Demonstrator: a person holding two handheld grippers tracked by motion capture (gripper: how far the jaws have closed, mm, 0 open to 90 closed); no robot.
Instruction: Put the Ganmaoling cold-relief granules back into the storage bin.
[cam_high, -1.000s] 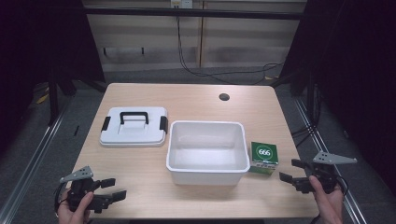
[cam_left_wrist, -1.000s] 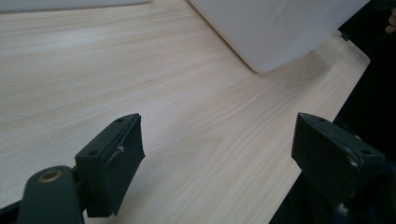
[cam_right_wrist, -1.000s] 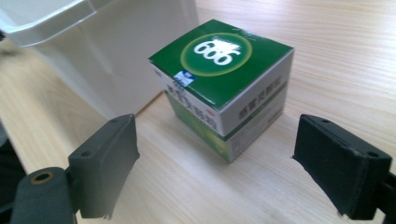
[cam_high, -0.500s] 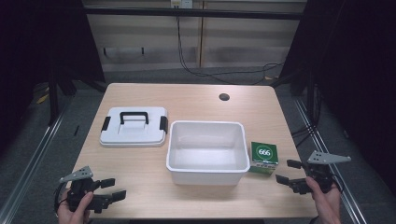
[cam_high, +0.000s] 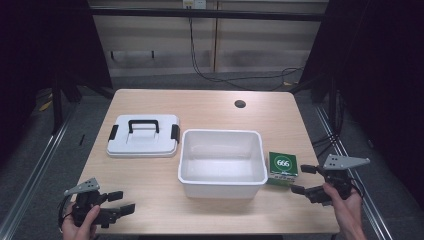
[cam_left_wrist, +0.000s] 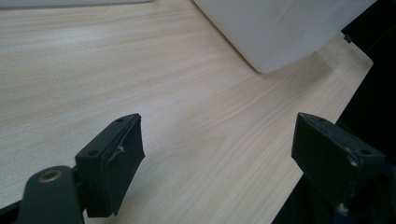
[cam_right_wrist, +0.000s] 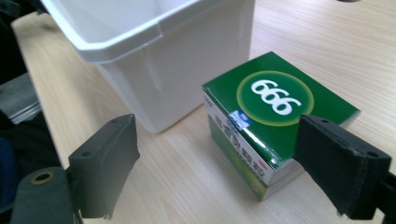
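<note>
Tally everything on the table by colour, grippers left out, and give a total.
White: 2, the open bin and the lid with black handle and latches
Green: 1, the box marked 666
Total: 3

Open bin (cam_high: 221, 162) at table (cam_high: 200, 107) centre. Lid (cam_high: 143, 135) with handle, flat on table just left of bin, slightly farther back. Box (cam_high: 283, 167) on table just right of bin, near front right edge. Round hole (cam_high: 240, 104) in tabletop behind bin, toward rear right. Left gripper (cam_high: 118, 209) at front left corner; right gripper (cam_high: 304, 179) just right of box.
</note>
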